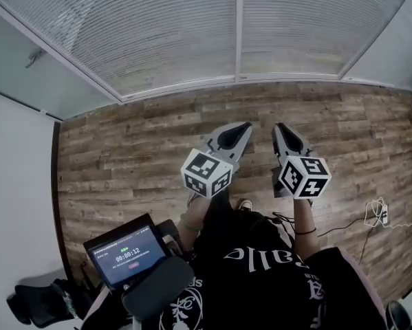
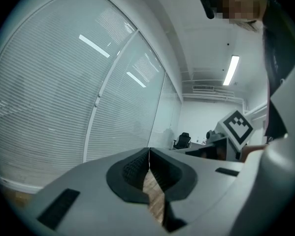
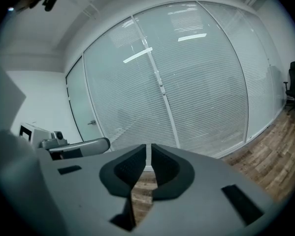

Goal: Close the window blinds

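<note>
wood floor (image 1: 123, 157) separates the window blinds (image 1: 178, 26) ahead from the left gripper (image 1: 243, 127), jaws together, and right gripper (image 1: 280, 129), slightly apart.

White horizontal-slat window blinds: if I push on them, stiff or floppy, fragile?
The white horizontal-slat window blinds show very thin, close-set slats, so probably light and easily bent. Ceiling-light streaks reflected across them hint at glass in front; a push might meet a rigid pane instead.

Matt wood-plank floor (image 1: 157, 136), matt slatted blinds (image 1: 178, 33)
</note>
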Motion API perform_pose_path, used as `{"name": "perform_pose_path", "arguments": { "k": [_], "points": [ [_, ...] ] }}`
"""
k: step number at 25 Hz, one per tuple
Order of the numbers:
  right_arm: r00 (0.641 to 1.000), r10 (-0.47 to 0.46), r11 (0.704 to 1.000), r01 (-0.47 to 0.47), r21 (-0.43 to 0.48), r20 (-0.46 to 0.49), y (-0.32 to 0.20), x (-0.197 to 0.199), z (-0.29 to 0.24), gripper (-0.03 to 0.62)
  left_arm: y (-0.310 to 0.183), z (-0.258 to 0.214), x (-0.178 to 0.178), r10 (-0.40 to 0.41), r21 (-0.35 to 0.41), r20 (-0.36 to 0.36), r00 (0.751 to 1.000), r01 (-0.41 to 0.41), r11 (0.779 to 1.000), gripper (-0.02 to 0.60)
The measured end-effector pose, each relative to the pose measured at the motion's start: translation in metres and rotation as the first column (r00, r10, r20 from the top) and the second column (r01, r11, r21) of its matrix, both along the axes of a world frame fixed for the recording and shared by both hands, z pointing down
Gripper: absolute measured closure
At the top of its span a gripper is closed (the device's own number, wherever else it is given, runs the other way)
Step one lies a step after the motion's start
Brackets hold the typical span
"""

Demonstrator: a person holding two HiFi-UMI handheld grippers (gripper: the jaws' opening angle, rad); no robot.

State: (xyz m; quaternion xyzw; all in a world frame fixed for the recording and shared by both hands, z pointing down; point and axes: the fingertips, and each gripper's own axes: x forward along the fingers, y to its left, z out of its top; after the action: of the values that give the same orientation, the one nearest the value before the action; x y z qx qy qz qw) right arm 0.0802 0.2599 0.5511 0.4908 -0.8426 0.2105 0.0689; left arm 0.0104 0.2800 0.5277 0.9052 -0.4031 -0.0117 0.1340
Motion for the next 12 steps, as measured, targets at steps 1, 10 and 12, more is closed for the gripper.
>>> {"name": "perform_pose_path", "arguments": {
  "k": [1,10,12],
  "points": [
    [1.000,-0.003,1.000,0.003,-0.003,-0.002,0.015,0.009,0.000,0.548,0.016,0.001,0.009,-0.001,-0.009,-0.004,1.000,0.001,1.000,0.577],
    [0.999,-0.007,1.000,0.006,0.028,0.035,0.082,0.029,-0.017,0.551,0.086,-0.010,0.025,-0.023,-0.027,-0.030,0.999,0.023,0.999,0.577],
    [0.999,0.000,0.999,-0.002,0.043,0.038,0.087,0.025,-0.023,0.553,0.088,-0.015,0.019,-0.022,-0.020,-0.039,0.999,0.021,1.000,0.578]
  ]
}}
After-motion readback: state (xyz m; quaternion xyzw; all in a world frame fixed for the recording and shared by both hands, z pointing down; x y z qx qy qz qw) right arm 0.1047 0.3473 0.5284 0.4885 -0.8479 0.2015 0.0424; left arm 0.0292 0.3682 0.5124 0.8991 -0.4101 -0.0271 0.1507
